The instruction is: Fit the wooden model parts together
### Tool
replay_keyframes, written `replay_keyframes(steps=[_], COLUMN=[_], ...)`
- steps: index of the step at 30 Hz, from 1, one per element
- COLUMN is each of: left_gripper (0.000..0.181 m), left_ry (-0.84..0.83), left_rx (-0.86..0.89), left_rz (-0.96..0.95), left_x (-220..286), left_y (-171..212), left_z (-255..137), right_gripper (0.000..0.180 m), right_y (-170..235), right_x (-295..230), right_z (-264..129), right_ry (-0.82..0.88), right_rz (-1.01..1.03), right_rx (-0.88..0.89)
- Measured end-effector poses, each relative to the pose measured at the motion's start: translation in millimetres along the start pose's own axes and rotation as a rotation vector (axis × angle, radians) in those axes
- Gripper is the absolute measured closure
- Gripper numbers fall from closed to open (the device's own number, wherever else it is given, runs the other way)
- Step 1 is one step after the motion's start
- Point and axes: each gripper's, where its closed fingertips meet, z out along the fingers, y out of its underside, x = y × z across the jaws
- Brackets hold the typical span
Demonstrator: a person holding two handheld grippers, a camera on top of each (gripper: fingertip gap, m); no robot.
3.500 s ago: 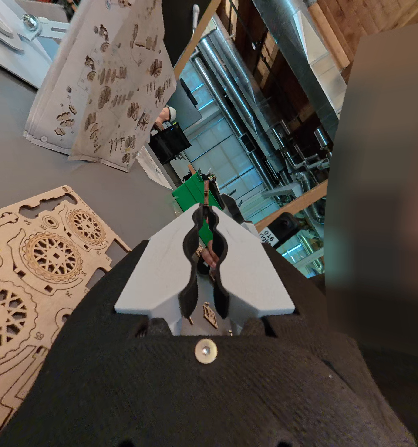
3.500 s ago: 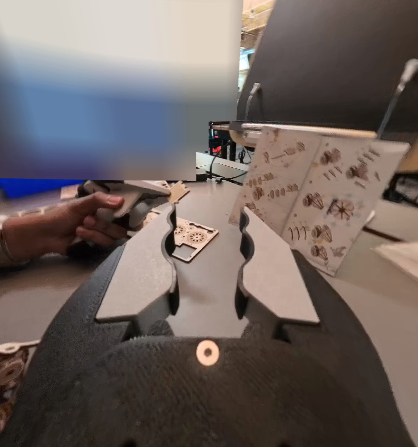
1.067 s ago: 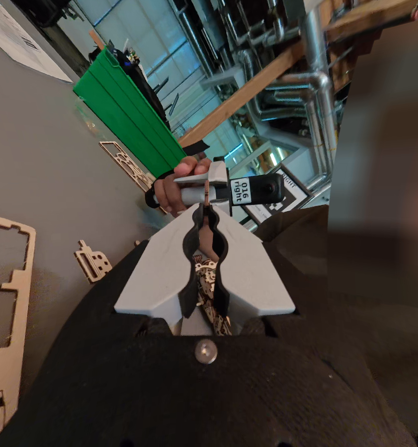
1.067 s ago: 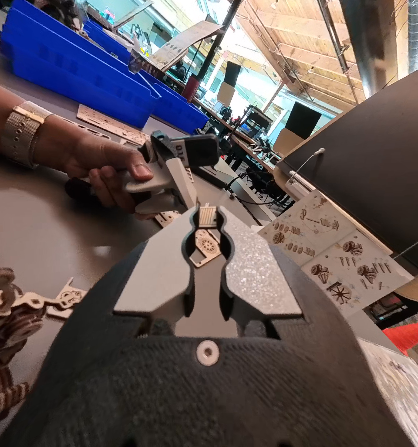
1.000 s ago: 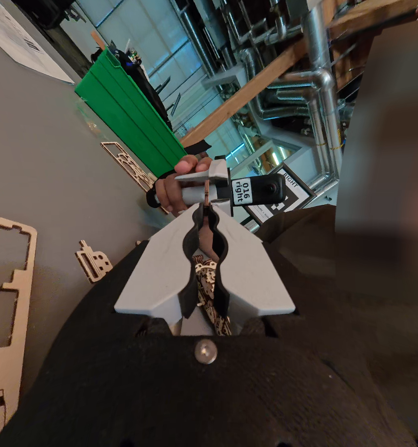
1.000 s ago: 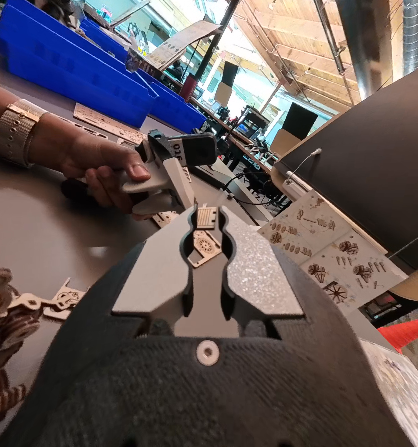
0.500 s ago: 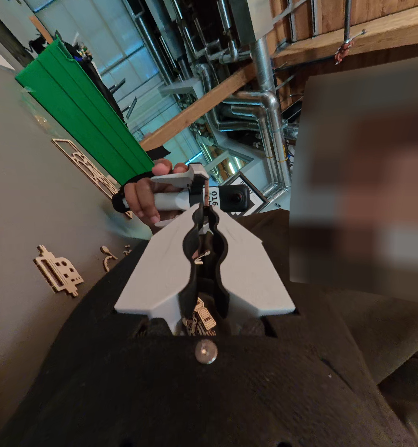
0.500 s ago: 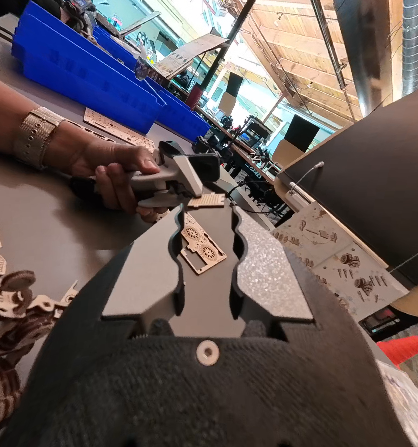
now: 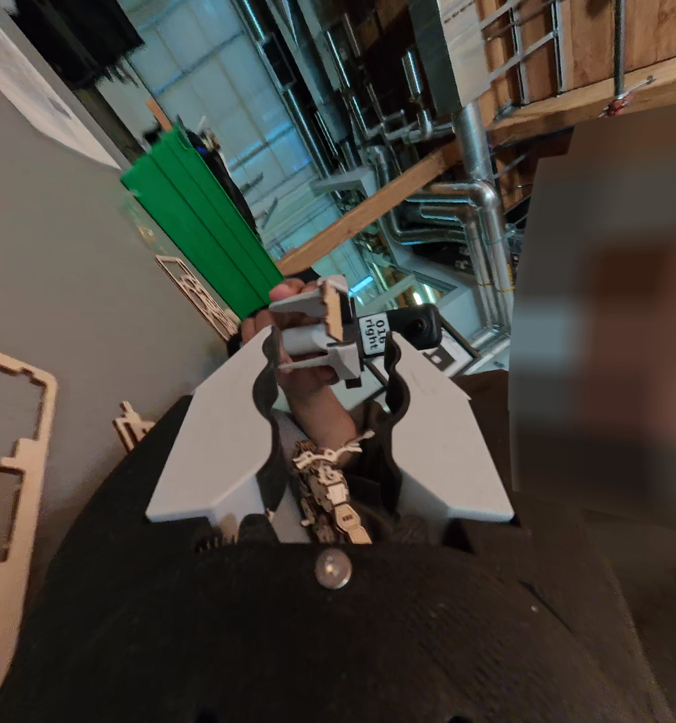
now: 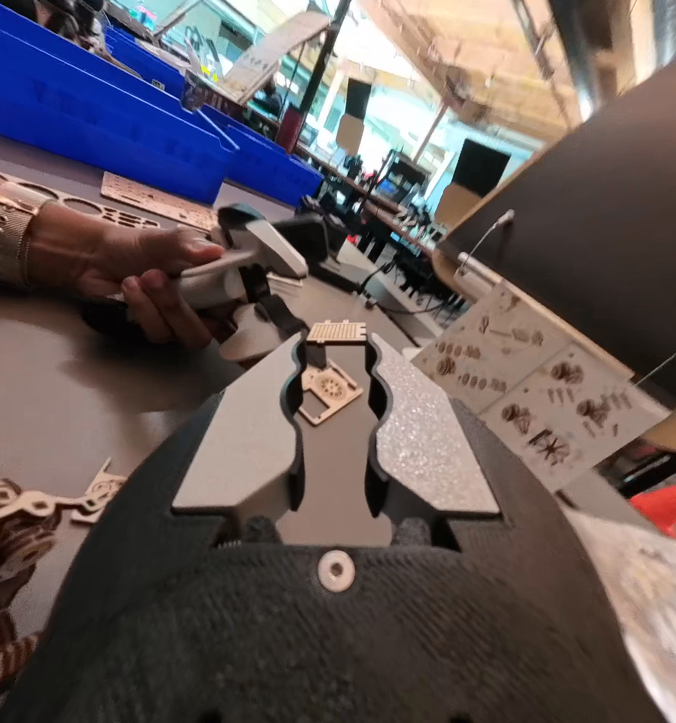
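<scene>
On the grey desk point(image 10: 55, 391), left of the slatted wooden panel point(image 10: 337, 331), lies a fretwork model point(image 10: 12, 516). The left gripper point(image 9: 330, 344) has its scalloped fingers spread wide, empty. The right gripper point(image 10: 334, 342) pinches that flat, ribbed panel at its fingertips. Right of the panel leans a printed instruction sheet point(image 10: 524, 391).

Writing in view

You can see a white printed sticker point(image 9: 374, 332) on the right claw point(image 9: 330, 315), and an instruction sheet point(image 10: 524, 395) of diagrams propped on your worktop point(image 10: 74, 387), too blurred to read.
</scene>
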Motion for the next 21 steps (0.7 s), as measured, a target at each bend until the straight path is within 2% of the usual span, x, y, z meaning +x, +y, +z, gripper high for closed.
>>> replay_keyframes(steps=[1, 6, 8, 15, 21], left_gripper=[0.128, 0.130, 0.132, 0.142, 0.155], left_ry=[-0.033, -0.326, -0.402, -0.454, -0.444], left_rx=[0.032, 0.142, 0.131, 0.117, 0.041], left_rz=[0.052, 0.389, 0.406, 0.473, 0.525], left_x=[-1.9, -18.6, -26.5, -27.2, -25.2], left_y=[-4.8, -24.5, -24.8, -24.0, -13.5], left_z=[-0.9, -7.6, -7.0, -5.0, 4.1], right_gripper=[0.150, 0.151, 0.151, 0.151, 0.151], right_y=[6.2, 29.8, 35.2, 36.4, 35.9], right_x=[1.3, 10.7, 14.1, 11.9, 7.0], right_z=[0.7, 1.4, 0.2, -2.1, -1.4], right_ry=[-0.014, -0.068, -0.085, -0.223, -0.274], right_rz=[0.049, 0.354, 0.466, 0.838, 0.911], right_rx=[-0.031, -0.143, -0.161, -0.141, -0.151])
